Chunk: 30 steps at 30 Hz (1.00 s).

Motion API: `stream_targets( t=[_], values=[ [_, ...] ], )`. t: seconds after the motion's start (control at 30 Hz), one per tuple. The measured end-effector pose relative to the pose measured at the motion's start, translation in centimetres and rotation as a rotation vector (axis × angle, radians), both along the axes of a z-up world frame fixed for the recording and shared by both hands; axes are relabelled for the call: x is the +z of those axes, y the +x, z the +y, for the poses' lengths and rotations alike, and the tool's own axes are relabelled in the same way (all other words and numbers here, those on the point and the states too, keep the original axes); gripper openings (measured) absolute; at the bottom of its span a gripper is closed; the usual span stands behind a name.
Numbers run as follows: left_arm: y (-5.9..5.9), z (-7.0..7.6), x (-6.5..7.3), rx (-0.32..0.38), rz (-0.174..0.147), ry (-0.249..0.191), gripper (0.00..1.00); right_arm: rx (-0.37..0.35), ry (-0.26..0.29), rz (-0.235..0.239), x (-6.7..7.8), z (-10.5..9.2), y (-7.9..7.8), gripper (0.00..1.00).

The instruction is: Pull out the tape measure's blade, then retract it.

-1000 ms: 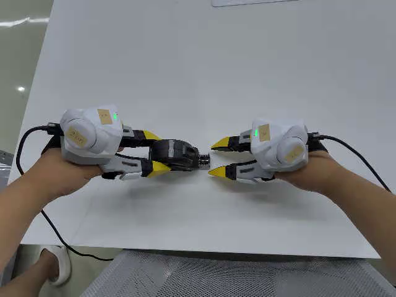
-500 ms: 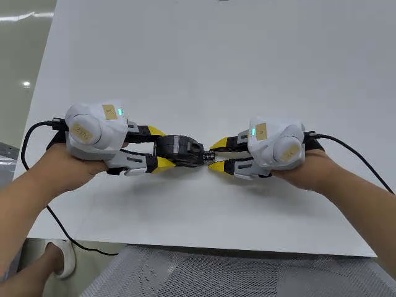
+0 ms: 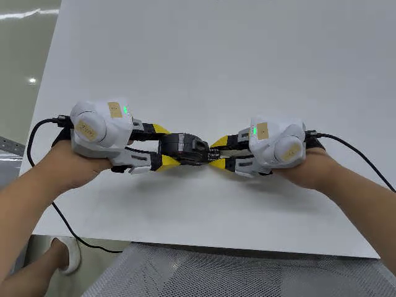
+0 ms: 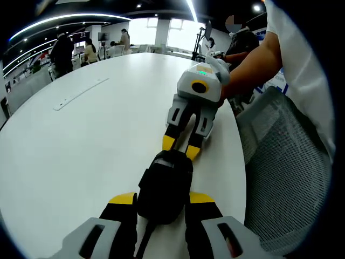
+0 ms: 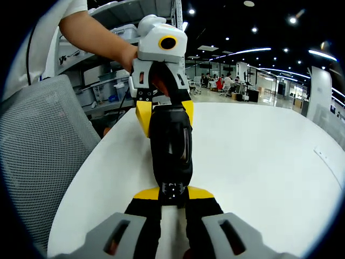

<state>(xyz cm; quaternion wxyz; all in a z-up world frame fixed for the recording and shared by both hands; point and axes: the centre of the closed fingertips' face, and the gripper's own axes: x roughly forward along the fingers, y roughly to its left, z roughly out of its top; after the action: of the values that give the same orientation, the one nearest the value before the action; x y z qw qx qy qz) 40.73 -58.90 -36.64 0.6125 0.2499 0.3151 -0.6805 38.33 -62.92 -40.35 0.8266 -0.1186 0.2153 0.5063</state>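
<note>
While left claw (image 3: 166, 146) grips tape measure (image 3: 182, 148), right claw (image 3: 216, 153) pinches tip

A white bench (image 3: 216, 55) spans the scene, with a grey mesh chair (image 3: 235, 272) at its near edge. A long flat strip (image 4: 81, 93) lies on the bench's far side. People (image 4: 62, 51) stand in the office beyond, under ceiling lights (image 5: 253, 51).

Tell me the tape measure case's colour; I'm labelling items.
The tape measure case is black; the right gripper view shows it best.
</note>
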Motion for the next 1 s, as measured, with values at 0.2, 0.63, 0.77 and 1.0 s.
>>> stream_targets(
  t=[0.2,0.63,0.77,1.0],
  values=[
    [0.1,0.0,-0.1,-0.008,-0.013,0.002,0.31,-0.009,0.012,0.003,0.0,0.0,0.0,0.14],
    [0.1,0.0,-0.2,-0.046,-0.032,0.017,0.28,0.002,0.0,-0.003,0.0,-0.6,0.0,0.12],
    [0.0,0.2,-0.2,-0.059,-0.047,0.017,0.28,-0.001,0.002,-0.011,0.2,-1.0,-0.2,0.12],
    [-0.1,0.2,-0.2,-0.091,-0.069,0.027,0.28,-0.011,-0.002,0.01,0.0,-2.0,-0.9,0.12]
  ],
)
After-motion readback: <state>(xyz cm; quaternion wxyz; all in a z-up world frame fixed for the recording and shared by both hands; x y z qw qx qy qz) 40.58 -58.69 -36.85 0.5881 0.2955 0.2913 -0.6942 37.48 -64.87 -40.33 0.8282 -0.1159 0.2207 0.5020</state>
